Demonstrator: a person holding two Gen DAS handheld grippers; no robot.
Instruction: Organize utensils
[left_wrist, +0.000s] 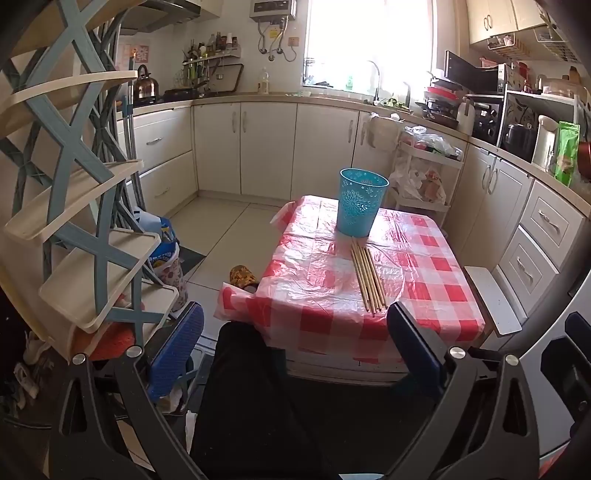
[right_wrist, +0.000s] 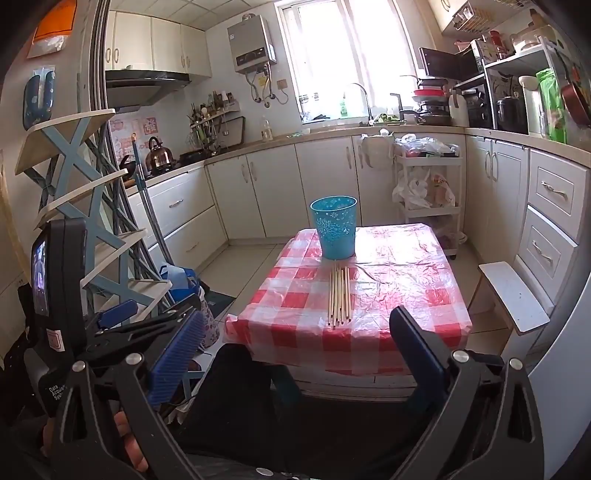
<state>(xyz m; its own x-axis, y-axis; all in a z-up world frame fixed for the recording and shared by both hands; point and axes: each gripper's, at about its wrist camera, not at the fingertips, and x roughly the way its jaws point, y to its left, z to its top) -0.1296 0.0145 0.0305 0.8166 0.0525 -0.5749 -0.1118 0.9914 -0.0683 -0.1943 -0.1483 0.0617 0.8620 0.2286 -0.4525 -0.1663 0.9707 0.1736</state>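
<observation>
Both tongs stand wide and empty from where I'm steering: the left tongs (left_wrist: 295, 328) and the right tongs (right_wrist: 297, 332) hang short of the near edge of the tabletop (right_wrist: 406, 295), angled down, with nothing between their blue pads.

What I'm meant to tidy is the row of chopsticks (right_wrist: 339, 295). They lie flat on the red-and-white checked plastic cover, side by side and roughly parallel, their far tips just short of the blue cup (right_wrist: 334, 230), which stands upright toward the far side of the tabletop. In the left view the same chopsticks (left_wrist: 367, 275) run from just under the blue cup (left_wrist: 361, 201) back toward me, ending near the tabletop's near edge.

My read on handling: these are thin, stiff, pale sticks, probably bamboo or wood, and surely very light. They won't bend or break under a pinch, but they will roll and scatter if nudged sideways, and the glossy, crinkled cover looks slippery enough to let them slide. Lying flush on the sheet, they leave little room beneath for a pad.

I'd take hold across the sticks near their middle, closing from either side to gather them, so the bundle stays balanced and doesn't tip. The cup looks light too, and a long stick dropped carelessly could knock it over.
</observation>
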